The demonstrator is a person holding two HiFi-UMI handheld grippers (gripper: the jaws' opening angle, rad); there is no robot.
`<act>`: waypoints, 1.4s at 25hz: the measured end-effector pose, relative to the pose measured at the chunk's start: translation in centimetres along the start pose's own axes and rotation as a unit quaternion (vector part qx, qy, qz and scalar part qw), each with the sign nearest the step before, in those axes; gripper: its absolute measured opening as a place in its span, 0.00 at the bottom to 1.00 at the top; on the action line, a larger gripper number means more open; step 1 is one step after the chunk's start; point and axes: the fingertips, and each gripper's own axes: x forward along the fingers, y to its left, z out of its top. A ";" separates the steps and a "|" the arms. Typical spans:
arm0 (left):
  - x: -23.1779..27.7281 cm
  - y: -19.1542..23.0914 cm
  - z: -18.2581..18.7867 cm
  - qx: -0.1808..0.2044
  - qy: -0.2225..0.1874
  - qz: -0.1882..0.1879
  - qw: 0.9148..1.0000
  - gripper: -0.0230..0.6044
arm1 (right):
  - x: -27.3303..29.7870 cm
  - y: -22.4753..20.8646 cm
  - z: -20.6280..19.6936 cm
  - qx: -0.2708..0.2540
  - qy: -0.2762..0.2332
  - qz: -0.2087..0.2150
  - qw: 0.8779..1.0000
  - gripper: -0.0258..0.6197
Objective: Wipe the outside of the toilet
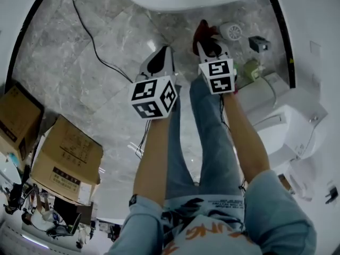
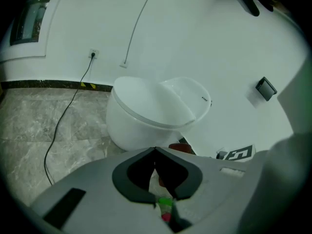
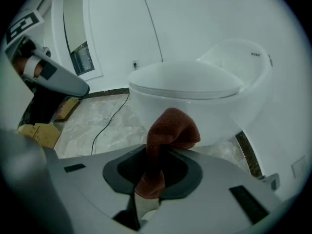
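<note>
Two grippers facing toilet [image 3: 195, 106] | lid [image 3: 185, 77] down | left gripper [image 2: 155, 150]: jaws together, nothing held | right gripper [image 3: 157, 147]: jaws clamped on red cloth [image 3: 171, 129]

Grey marble floor [image 1: 79, 62], white walls [image 2: 195, 33], cardboard boxes [image 1: 66, 158], trailing black cable [image 1: 90, 36]

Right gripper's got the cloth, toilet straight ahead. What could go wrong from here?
1. The right gripper pinches the cloth only by a narrow fold, and a floppy end sticks out past the jaws. Rubbing the toilet might drag it loose.
2. A black cable lies on the floor beside the toilet. Wiping that side could snag it.
</note>
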 end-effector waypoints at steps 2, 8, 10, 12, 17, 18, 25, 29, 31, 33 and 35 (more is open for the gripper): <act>1.2 -2.2 -1.2 -0.002 0.006 0.000 1.000 0.03 | -0.8 -2.7 -1.2 0.014 -0.001 -0.004 1.000 0.15; 5.4 -6.7 -2.1 -0.003 0.005 0.015 1.000 0.03 | -2.3 -12.5 -2.4 0.065 -0.035 -0.046 0.996 0.15; 6.9 -8.9 -2.8 -0.001 0.009 0.009 1.000 0.03 | -2.5 -14.6 -3.2 0.088 -0.037 -0.050 0.994 0.15; 8.3 -10.5 -3.4 -0.002 0.008 0.004 1.000 0.03 | -2.1 -15.8 -3.1 0.105 -0.046 -0.047 0.992 0.15; 10.5 -12.2 -5.5 -0.003 0.017 0.004 1.000 0.03 | -0.4 -18.2 -2.3 0.154 -0.069 -0.049 0.984 0.15; 10.8 -12.2 -6.0 -0.006 0.020 0.007 1.000 0.03 | 0.1 -18.7 -2.3 0.163 -0.071 -0.052 0.983 0.15; 11.7 -11.1 -6.7 -0.015 0.021 0.024 0.999 0.03 | 3.4 -21.3 -2.9 0.193 -0.060 -0.074 0.977 0.15; 11.5 -9.9 -6.1 -0.020 0.015 0.026 0.999 0.03 | 5.0 -21.7 -2.2 0.202 -0.057 -0.081 0.974 0.15; 11.5 -9.4 -6.0 -0.021 0.012 0.026 0.999 0.03 | 5.8 -21.8 -1.9 0.197 -0.056 -0.082 0.975 0.15; 11.4 -8.7 -6.0 -0.025 0.009 0.026 0.999 0.03 | 6.4 -21.9 -1.8 0.196 -0.053 -0.086 0.975 0.15; 11.1 -7.9 -6.3 -0.033 0.007 0.028 0.999 0.03 | 7.0 -21.8 -1.7 0.198 -0.050 -0.088 0.975 0.15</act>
